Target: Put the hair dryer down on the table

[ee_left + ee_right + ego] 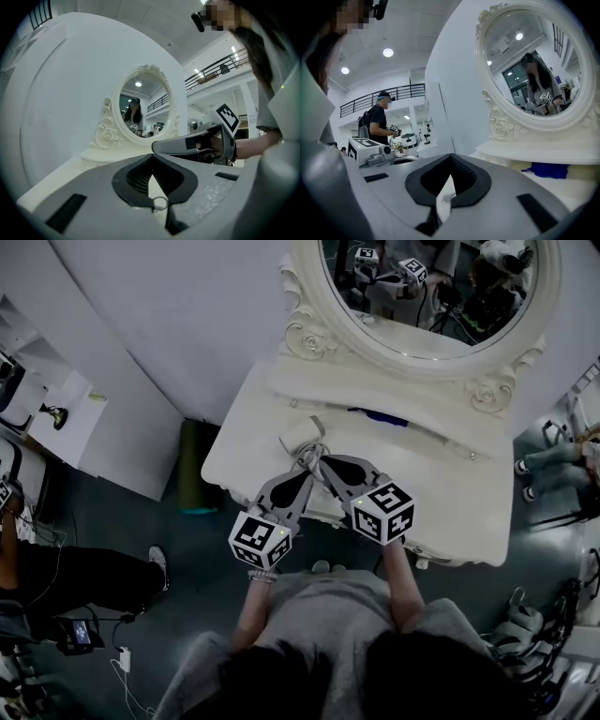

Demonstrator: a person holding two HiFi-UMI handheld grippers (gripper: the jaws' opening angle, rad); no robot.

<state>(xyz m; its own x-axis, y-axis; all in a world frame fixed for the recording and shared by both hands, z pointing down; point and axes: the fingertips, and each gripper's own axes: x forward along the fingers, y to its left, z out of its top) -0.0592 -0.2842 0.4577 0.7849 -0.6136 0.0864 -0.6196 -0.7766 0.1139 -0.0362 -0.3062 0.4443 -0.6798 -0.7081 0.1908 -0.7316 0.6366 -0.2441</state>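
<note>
The white hair dryer (302,437) lies on the white dressing table (450,493), near its front left part. Both grippers meet just in front of it, tips almost touching. My left gripper (307,466) (157,200) has its jaws together, and a small white loop (160,204) is pinched at their tip. The right gripper (324,460) (440,200) is shut too, with only a faint pale scrap at the seam. From the left gripper view, the right gripper (197,144) shows alongside. Where the loop leads is hidden.
A large oval mirror (427,296) in a carved white frame stands at the table's back. A blue object (380,415) lies under its ledge. A dark green bin (195,470) sits on the floor left of the table. Another person (377,119) stands far off.
</note>
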